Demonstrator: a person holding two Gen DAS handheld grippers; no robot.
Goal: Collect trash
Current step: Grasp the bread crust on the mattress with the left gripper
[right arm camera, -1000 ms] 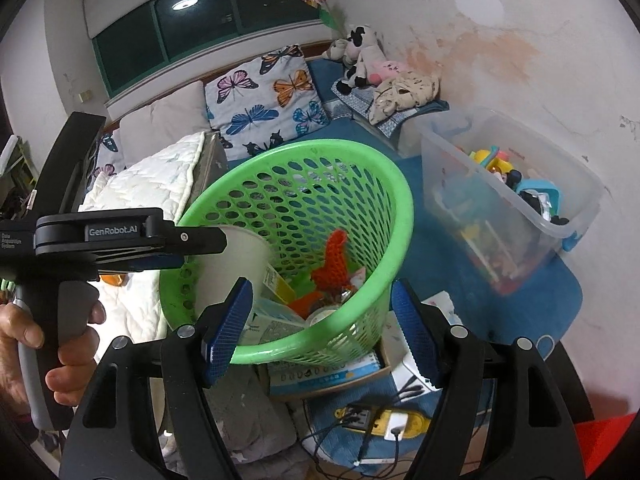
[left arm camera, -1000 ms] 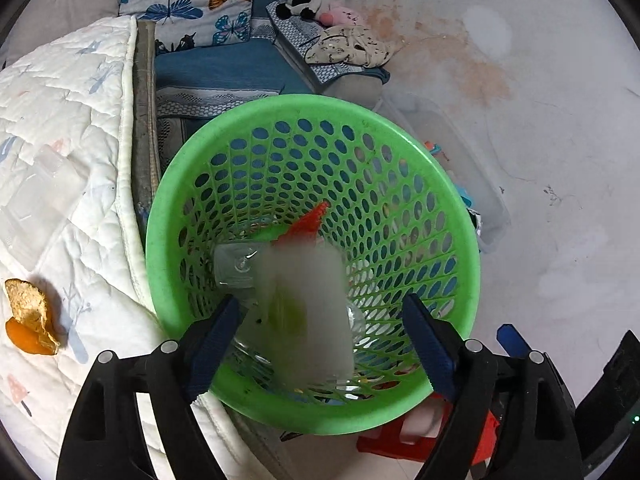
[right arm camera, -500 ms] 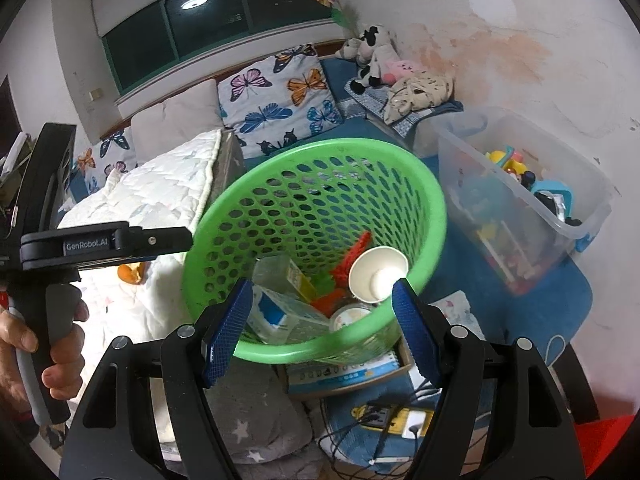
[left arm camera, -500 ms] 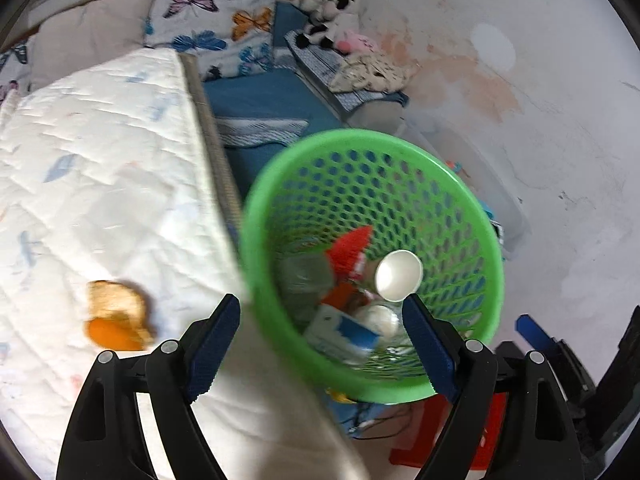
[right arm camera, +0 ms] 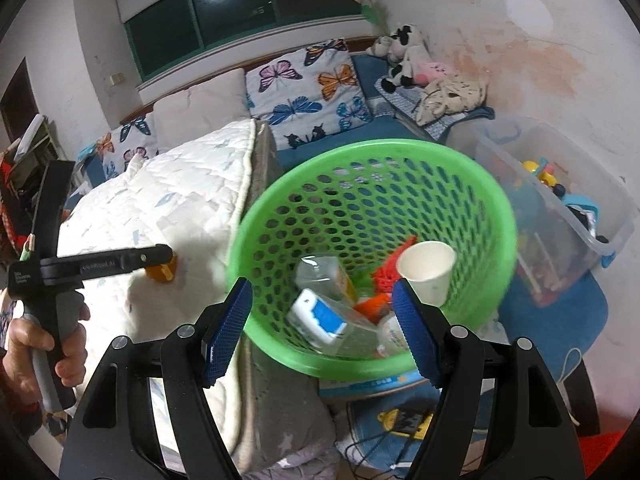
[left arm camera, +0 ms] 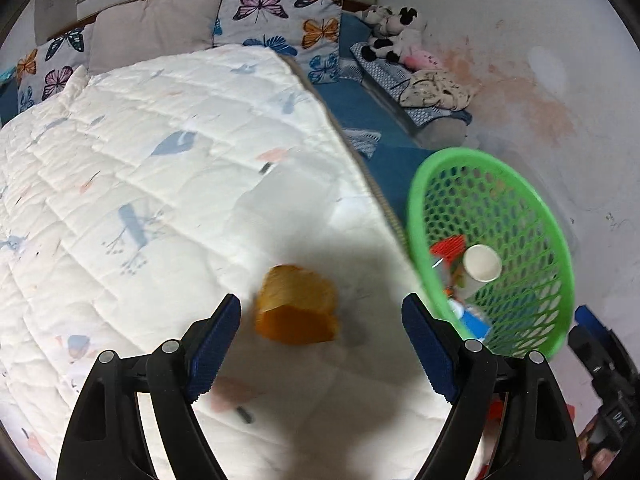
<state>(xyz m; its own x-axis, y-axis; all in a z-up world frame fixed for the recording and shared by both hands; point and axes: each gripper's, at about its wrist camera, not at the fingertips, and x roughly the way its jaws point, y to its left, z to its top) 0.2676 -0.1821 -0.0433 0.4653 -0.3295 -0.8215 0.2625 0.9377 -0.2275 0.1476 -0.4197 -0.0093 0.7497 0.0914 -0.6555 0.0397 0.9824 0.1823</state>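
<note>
An orange peel (left arm camera: 296,304) lies on the white quilt (left arm camera: 160,184). My left gripper (left arm camera: 320,320) is open over the quilt, and the peel sits just ahead between its spread jaws, untouched. In the right wrist view the left gripper (right arm camera: 120,266) hovers above the same peel (right arm camera: 162,273), with a hand (right arm camera: 48,340) on its grip. The green mesh basket (right arm camera: 360,152) stands beside the bed and holds a paper cup (right arm camera: 426,268), a blue-and-white carton (right arm camera: 320,316) and red scraps. My right gripper (right arm camera: 324,320) is open in front of the basket's near rim, holding nothing.
A clear plastic bin of toys (right arm camera: 560,208) stands right of the basket. Butterfly pillows (right arm camera: 308,84) and plush toys (right arm camera: 404,52) lie at the back. Cables and a yellow plug strip (right arm camera: 404,420) lie on the blue mat below. The mattress edge (right arm camera: 260,184) runs next to the basket.
My left gripper swung from over the basket to the left across the quilt, bringing the peel between its jaws. The paper cup dropped into the basket. The right gripper drifted slightly.
</note>
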